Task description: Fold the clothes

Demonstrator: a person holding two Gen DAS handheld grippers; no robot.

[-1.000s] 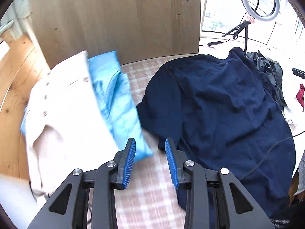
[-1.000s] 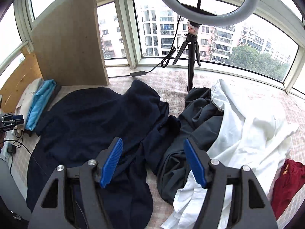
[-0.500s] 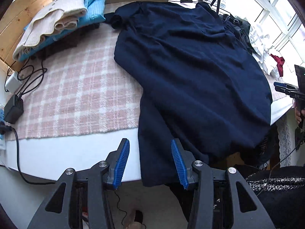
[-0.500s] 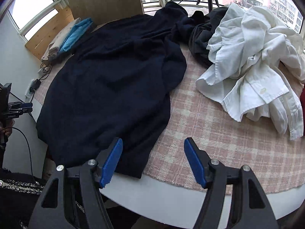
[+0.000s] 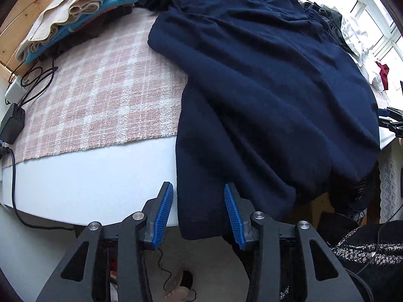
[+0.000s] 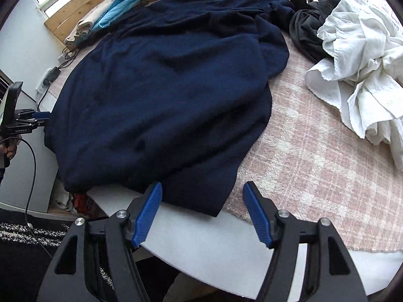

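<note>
Surface: white table (image 5: 88,176) with a rounded near edge, covered farther in by a pink-and-white checked cloth (image 5: 100,95).
Backdrop: wooden panel (image 6: 75,12) at the far left; windows along the far side.
Navy garment (image 5: 264,88): spread over the middle of the table, its hem hanging past the near edge; one sleeve (image 6: 272,40) lies folded out to the right on the checked cloth.
Folded stack (image 5: 83,12): beige and light-blue pieces piled at the far left corner, well apart from the grippers.
Unfolded pile: white shirt (image 6: 357,63) crumpled at the right, a dark grey garment (image 6: 307,30) just behind it, a red item (image 5: 384,73) at the far right edge.
Cables and black adapter (image 5: 11,123): left edge of the table.
Left gripper (image 5: 199,215): at the hanging left hem corner; its jaws have just been closing, yet a clear gap shows between the blue pads, with navy fabric lying between them and unpinched.
Right gripper (image 6: 204,214): at the near right hem corner; jaws have just been closing and stand fairly wide, the hem tip between them, not pressed.
Person: dark knitted sleeve (image 5: 365,246) at the near right.
</note>
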